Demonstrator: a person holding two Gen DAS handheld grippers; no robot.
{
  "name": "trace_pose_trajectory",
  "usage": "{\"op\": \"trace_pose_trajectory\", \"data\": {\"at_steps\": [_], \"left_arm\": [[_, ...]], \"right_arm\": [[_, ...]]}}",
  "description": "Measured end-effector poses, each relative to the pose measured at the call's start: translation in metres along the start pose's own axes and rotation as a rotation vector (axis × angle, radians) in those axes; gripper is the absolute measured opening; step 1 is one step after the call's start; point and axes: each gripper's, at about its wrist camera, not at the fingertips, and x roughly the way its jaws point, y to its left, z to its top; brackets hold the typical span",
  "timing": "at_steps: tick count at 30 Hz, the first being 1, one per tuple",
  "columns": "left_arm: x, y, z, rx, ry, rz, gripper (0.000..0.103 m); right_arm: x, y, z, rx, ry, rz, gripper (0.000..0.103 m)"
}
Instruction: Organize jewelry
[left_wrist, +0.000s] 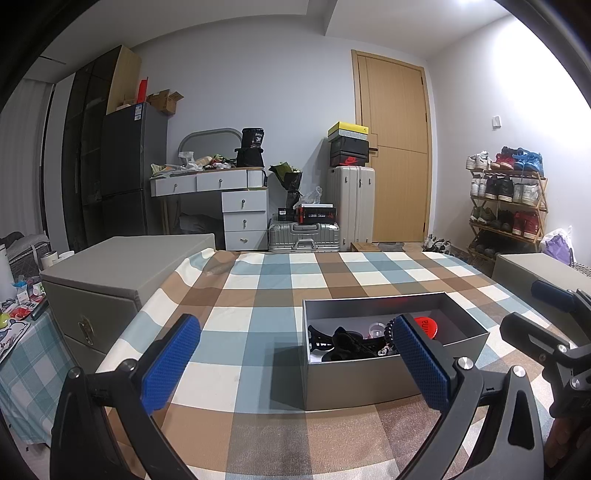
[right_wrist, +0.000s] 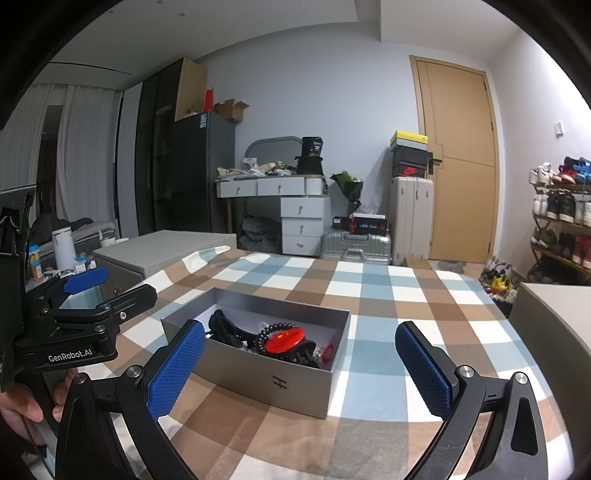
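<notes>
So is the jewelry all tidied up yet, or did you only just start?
Only just starting, it seems. Nothing looks sorted: the bead bracelet, red badge and black hair clip lie jumbled in the grey box. Left gripper and right gripper hang open, holding nothing. All the sorting is left.

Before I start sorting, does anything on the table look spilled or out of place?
Nothing spilled. The grey box sits askew on the checked cloth, its contents jumbled: red badge, dark bead bracelet, black hair clip. Both grippers are open.
</notes>
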Motion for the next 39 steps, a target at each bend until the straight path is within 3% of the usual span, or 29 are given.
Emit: {"op": "trace_pose_trajectory", "data": {"at_steps": [39], "left_arm": [[0.0026,-0.0001,-0.0005,0.001,0.002,-0.003,0.102]], "right_arm": [[0.0,-0.0011,0.0,0.004,0.0,-0.006,0.103]]}}
